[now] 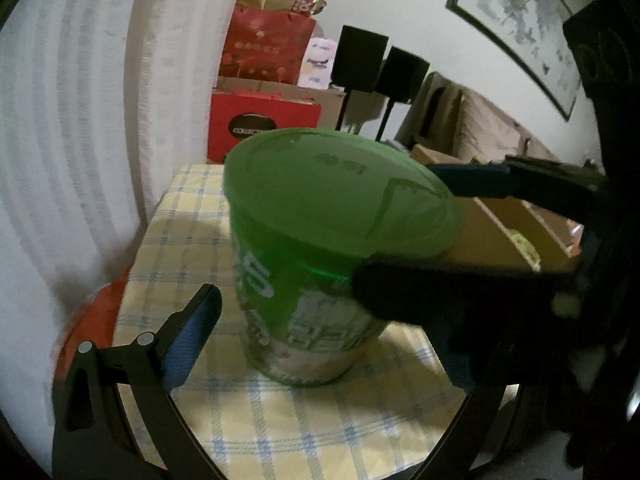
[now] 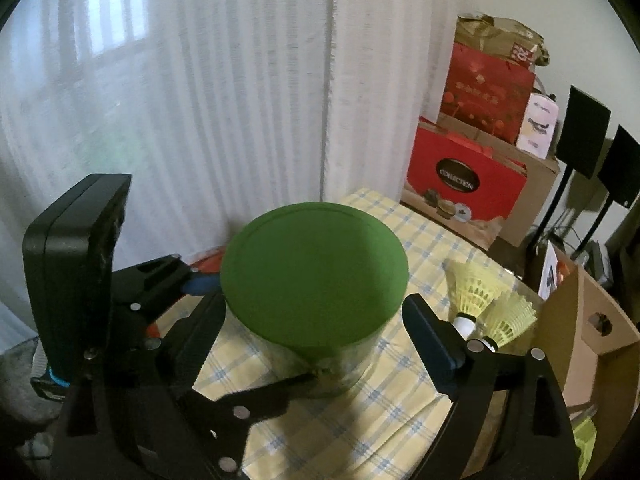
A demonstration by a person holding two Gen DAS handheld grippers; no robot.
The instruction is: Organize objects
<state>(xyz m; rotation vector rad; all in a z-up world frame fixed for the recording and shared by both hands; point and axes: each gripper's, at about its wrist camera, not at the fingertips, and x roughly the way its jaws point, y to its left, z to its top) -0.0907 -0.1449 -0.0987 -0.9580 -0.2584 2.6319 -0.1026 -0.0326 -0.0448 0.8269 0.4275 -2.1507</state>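
From the left wrist, the green-lidded can (image 1: 316, 256) stood upright on the checked tablecloth (image 1: 320, 420), its label blurred. The left gripper (image 1: 320, 312) gaped wide around it, and the right gripper's (image 1: 460, 220) fingers reached in from the right.

From the right wrist, that gripper (image 2: 312, 320) spread wide around the lid. Two yellow shuttlecocks (image 2: 480, 300) lay beside a cardboard box (image 2: 592, 320); a red box (image 2: 460, 188) read "COLLECTION".

Black left gripper (image 1: 320, 304), blue pads (image 1: 188, 340), silver screws, black right gripper (image 2: 316, 328)
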